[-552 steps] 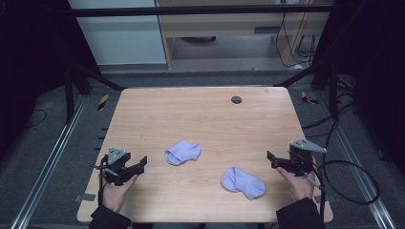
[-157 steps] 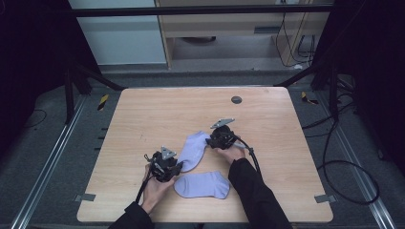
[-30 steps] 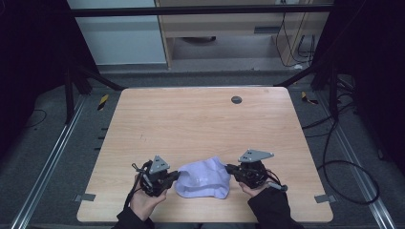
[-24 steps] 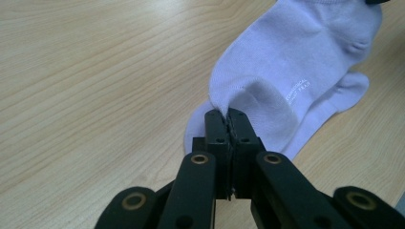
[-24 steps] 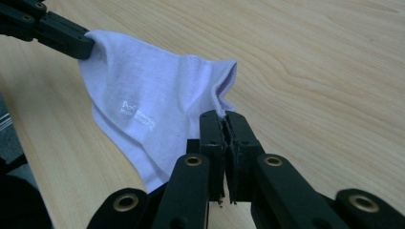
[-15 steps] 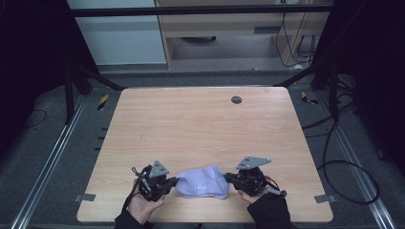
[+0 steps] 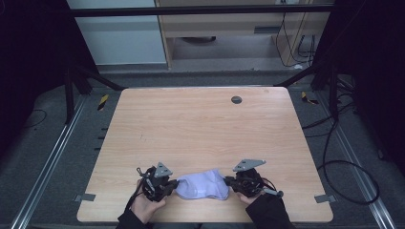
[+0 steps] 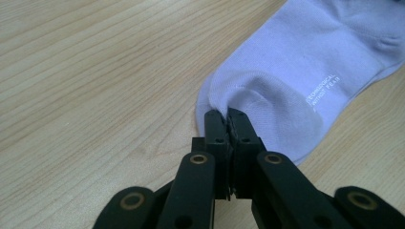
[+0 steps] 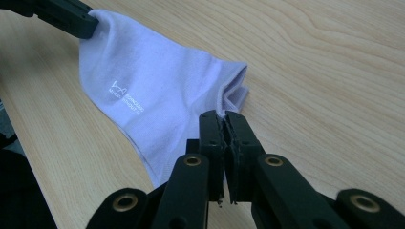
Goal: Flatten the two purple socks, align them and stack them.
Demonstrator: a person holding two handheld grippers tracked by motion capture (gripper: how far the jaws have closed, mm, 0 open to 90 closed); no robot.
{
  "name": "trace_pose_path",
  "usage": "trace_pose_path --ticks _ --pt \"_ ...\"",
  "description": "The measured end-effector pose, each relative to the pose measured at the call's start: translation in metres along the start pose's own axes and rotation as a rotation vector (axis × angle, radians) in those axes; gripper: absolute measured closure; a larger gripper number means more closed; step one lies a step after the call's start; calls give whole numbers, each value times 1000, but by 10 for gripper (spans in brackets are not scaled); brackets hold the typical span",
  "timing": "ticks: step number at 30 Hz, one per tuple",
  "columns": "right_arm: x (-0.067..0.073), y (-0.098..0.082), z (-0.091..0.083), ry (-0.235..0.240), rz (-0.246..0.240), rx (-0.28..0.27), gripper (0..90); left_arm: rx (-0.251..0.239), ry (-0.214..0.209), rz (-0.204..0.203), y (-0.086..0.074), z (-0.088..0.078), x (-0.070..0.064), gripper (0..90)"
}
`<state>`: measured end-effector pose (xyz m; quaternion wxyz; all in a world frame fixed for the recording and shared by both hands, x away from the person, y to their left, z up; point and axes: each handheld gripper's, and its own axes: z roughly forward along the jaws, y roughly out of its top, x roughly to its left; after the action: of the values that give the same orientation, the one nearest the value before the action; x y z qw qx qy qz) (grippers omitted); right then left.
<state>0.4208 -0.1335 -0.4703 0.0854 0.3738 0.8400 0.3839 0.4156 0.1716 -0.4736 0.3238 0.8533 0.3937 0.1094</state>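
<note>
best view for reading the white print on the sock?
Left gripper view: the print on the sock is close and sharp, and the lettering almost reads. The right gripper view shows a logo with text, smaller and slanted. In the high view the sock is small and no print can be made out.

Pale lilac knitted sock [image 7: 202, 185] carried small white printed lettering and a white logo. Black two-jaw left gripper [image 8: 227, 116] and black right gripper [image 9: 226, 119] had brass-coloured pivot rivets. Light wooden table [image 7: 200, 129] showed fine brown grain.
</note>
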Motion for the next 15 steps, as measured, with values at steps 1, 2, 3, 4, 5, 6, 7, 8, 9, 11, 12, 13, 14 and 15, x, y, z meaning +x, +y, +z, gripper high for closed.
trace_pose_path --ticks 1,2,3,4,5,6,7,8,9,11,12,13,14,15 --pt "0 0 1 0 1 1 868 2 0 1 0 1 0 876" --pt "0 -1 1 1 1 5 867 9 1 -1 -1 2 1 875" --pt "0 -1 2 1 2 15 866 10 1 -2 -1 3 1 874" --pt "-1 -2 3 -4 -3 20 865 13 2 0 -1 4 1 872" --pt "-1 -2 4 -1 0 29 863 15 4 0 -2 5 1 869" --pt "-1 -3 5 1 3 33 861 17 5 -2 -2 6 1 865" --pt "-2 -4 7 -8 -4 40 858 20 4 -5 -2 6 1 861" --pt "-2 -4 7 -7 -2 46 853 21 8 -2 -2 7 1 855" --pt "-2 -5 9 -16 -2 49 845 24 7 -1 -2 7 2 847" --pt "-3 -5 10 -17 -2 56 813 23 9 -2 -3 7 2 826" --pt "-3 -6 10 -23 -3 57 786 19 11 -4 -3 7 2 813" --pt "-3 -6 11 -25 0 57 766 16 14 -4 -3 6 2 792" --pt "-3 -6 11 -28 -4 53 754 8 15 0 -2 5 2 774" --pt "-3 -6 11 -28 -1 45 738 -2 19 0 -1 3 2 746"
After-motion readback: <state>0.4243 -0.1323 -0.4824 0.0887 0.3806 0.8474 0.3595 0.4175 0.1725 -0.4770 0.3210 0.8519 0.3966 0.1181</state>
